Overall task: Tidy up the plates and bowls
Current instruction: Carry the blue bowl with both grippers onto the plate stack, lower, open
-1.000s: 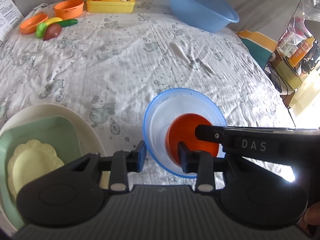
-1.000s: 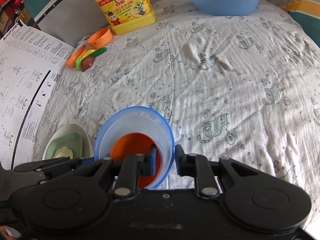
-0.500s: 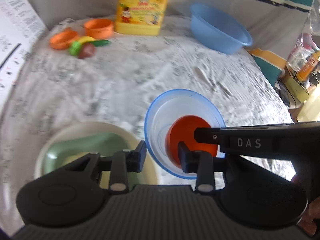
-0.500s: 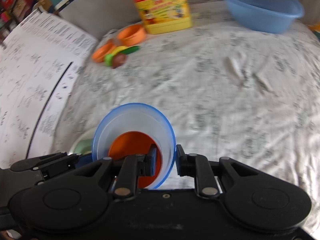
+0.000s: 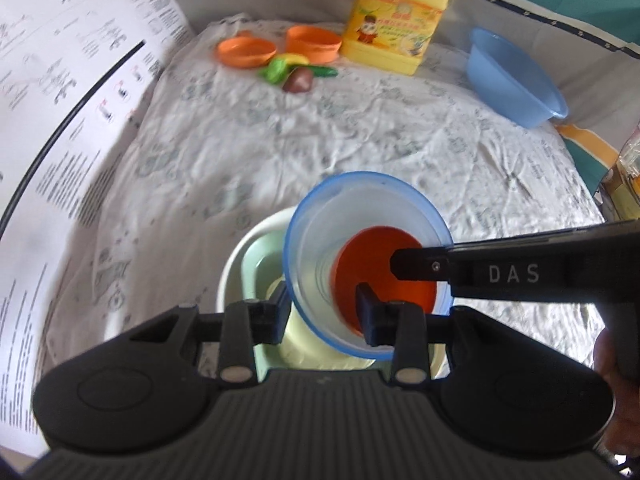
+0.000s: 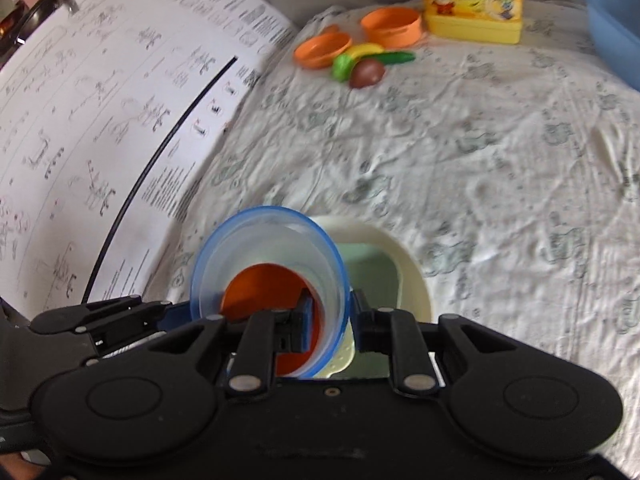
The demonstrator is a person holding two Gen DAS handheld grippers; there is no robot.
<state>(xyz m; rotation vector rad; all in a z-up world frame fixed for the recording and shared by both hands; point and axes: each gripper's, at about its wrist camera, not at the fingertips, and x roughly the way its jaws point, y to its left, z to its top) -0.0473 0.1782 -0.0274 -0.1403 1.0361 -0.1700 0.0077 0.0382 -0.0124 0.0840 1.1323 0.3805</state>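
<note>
Both tools pitched steeply down, sharing one bowl.
Left tool [image 5: 322, 316] and right tool [image 6: 330, 322], narrowly open, each pinch the blue-rimmed bowl's [image 5: 320, 248] wall above stacked plates [image 6: 404, 256].

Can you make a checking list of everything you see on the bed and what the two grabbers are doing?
Surface: wrinkled white printed cloth.
Job's things: clear blue-rimmed bowl with orange bowl inside, held above cream plate bearing green square dish.
Clutter: two orange toy dishes, toy vegetables, yellow detergent bottle, blue basin.
Grippers: left gripper and right gripper each clamp the bowl's rim.
Cables: nothing seen.
Surroundings: printed paper sheet.
</note>
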